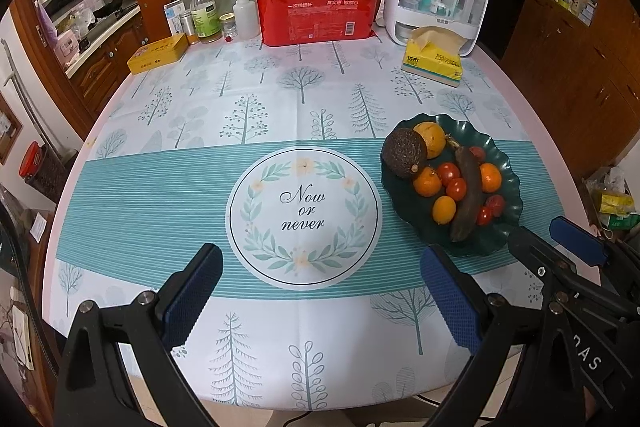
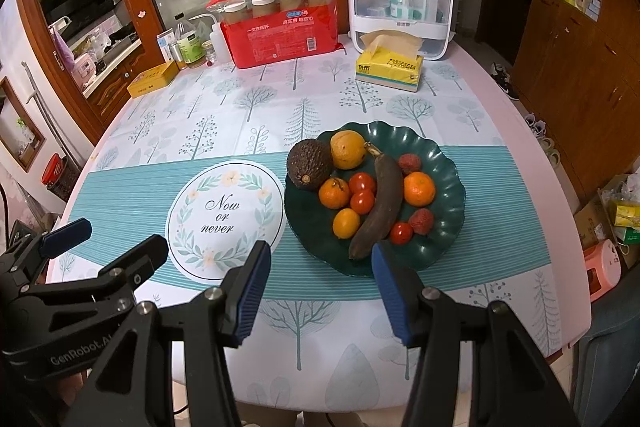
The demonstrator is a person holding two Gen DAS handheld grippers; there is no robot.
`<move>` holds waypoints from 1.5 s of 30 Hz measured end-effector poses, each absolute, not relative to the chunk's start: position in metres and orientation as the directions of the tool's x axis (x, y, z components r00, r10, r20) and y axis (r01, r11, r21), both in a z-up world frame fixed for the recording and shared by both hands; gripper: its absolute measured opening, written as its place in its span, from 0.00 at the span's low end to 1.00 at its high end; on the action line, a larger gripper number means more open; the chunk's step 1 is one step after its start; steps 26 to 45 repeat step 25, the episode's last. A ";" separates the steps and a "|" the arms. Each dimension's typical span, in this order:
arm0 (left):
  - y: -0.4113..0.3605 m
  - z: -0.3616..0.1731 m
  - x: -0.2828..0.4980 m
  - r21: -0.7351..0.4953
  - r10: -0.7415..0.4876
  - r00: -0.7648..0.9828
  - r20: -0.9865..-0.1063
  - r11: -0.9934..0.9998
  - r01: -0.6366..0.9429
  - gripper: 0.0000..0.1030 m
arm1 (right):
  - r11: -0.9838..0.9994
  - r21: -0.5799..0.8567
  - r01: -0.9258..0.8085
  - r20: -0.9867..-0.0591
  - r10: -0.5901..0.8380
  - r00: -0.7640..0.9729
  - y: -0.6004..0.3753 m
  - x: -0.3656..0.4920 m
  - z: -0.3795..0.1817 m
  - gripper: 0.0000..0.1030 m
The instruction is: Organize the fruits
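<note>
Right wrist: fruit plate [image 2: 448, 227] just beyond gaping right claw [image 2: 320, 259]

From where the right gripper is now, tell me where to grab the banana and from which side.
Grip the banana around its middle, coming down from above with the right gripper, jaws across its width. It lies lengthwise on the plate, stem end away, with tomatoes tight on its left, so the ends and low sides look crowded; the top looks clear.
</note>
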State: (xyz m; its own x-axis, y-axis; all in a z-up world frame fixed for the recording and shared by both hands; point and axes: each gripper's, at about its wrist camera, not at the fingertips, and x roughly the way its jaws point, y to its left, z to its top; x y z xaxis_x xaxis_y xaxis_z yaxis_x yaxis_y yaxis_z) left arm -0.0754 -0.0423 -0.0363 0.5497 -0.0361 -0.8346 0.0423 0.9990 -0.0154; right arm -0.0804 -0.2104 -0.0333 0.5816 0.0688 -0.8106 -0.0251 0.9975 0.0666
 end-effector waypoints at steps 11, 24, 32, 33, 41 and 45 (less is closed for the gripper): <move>-0.043 -0.037 -0.075 -0.014 -0.035 0.550 -0.835 0.999 0.043 0.96 | 0.997 0.068 -0.025 -0.811 0.070 0.581 -0.210 -0.080 -0.034 0.52; -0.043 -0.037 -0.075 -0.015 -0.035 0.547 -0.836 0.999 0.041 0.96 | 0.997 0.072 -0.027 -0.814 0.074 0.575 -0.211 -0.080 -0.036 0.52; -0.044 -0.038 -0.075 -0.015 -0.034 0.546 -0.837 0.999 0.039 0.96 | 0.997 0.074 -0.027 -0.816 0.076 0.574 -0.210 -0.080 -0.038 0.52; -0.044 -0.038 -0.075 -0.015 -0.034 0.546 -0.837 0.999 0.039 0.96 | 0.997 0.074 -0.027 -0.816 0.076 0.574 -0.210 -0.080 -0.038 0.52; -0.044 -0.038 -0.075 -0.015 -0.034 0.546 -0.837 0.999 0.039 0.96 | 0.997 0.074 -0.027 -0.816 0.076 0.574 -0.210 -0.080 -0.038 0.52; -0.044 -0.038 -0.075 -0.015 -0.034 0.546 -0.837 0.999 0.039 0.96 | 0.997 0.074 -0.027 -0.816 0.076 0.574 -0.210 -0.080 -0.038 0.52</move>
